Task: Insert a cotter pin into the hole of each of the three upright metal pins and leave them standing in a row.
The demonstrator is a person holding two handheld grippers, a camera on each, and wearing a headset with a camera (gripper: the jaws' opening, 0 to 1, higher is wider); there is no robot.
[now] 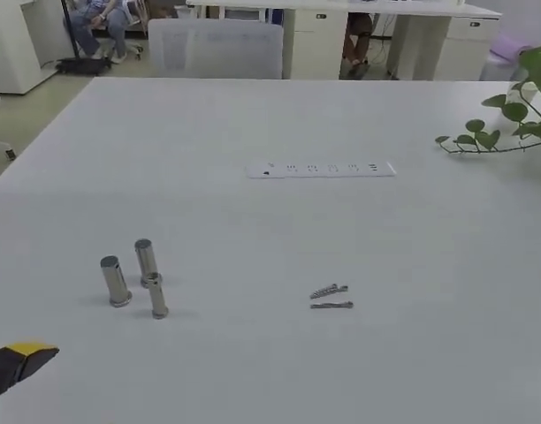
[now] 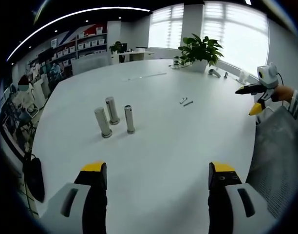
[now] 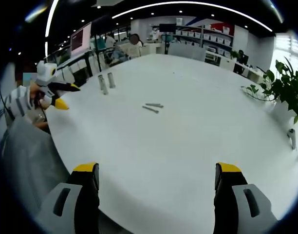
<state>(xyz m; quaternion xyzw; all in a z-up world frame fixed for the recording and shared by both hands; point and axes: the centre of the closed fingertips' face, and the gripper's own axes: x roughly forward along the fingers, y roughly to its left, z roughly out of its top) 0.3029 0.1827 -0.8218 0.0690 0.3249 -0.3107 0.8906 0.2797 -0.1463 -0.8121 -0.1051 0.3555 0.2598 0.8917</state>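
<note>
Nothing written can be read here: no text, label, brand, number or sign. The power strip (image 1: 322, 170) on the desk (image 1: 270, 230) carries small dark marks beside its sockets, too small to make out. In the left gripper view, the red and blue wall graphic (image 2: 93, 28) above the shelves is too blurred to show any letters. In the right gripper view, the pinkish wall panel (image 3: 83, 38) is also too blurred to read.
</note>
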